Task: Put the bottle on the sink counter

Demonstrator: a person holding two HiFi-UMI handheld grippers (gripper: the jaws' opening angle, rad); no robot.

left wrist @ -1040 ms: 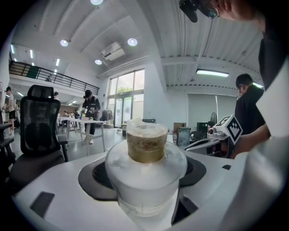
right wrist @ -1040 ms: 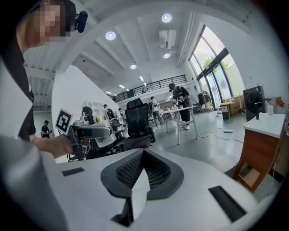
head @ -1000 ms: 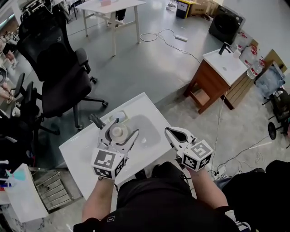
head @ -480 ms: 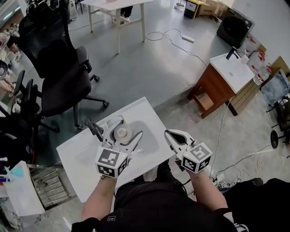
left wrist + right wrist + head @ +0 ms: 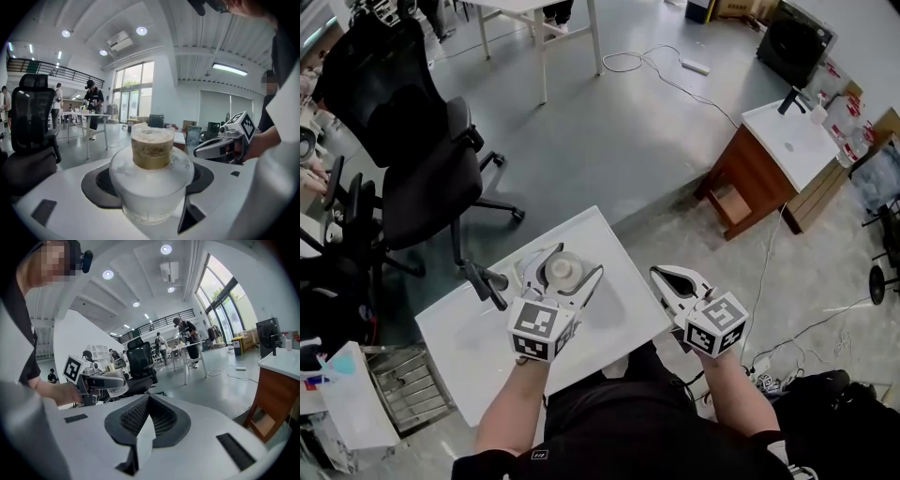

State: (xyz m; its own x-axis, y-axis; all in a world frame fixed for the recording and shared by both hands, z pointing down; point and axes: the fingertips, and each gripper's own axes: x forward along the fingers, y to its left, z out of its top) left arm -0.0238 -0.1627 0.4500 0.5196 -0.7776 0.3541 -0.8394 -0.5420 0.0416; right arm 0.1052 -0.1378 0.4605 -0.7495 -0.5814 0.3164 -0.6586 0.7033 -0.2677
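Left hand-held gripper (image 5: pixel 567 266) is clenching the frosted white round plastic bottle with the brownish neck (image 5: pixel 151 171), jaws pressing on its wide body from both sides. Right hand-held gripper (image 5: pixel 670 279) is idling off the near right corner, jaws closed together on nothing. Against a second ago, the bottle is now sitting farther from the black faucet (image 5: pixel 485 283), which is showing well to its left, and nearer the far edge of the white rectangular sink-top table (image 5: pixel 473 347). It is no longer hanging over the faucet side of the shallow basin (image 5: pixel 617 302). Reading that as the carry nearing its end, with the bottle heading for the flat strip behind the basin; set-down and release are not yet done. Bottle is standing upright, long axis vertical, neck pointing up. The head view is looking straight down on its round top, and the left gripper view is showing the neck rising above the body. Whether its base is already touching the table, no view is showing.
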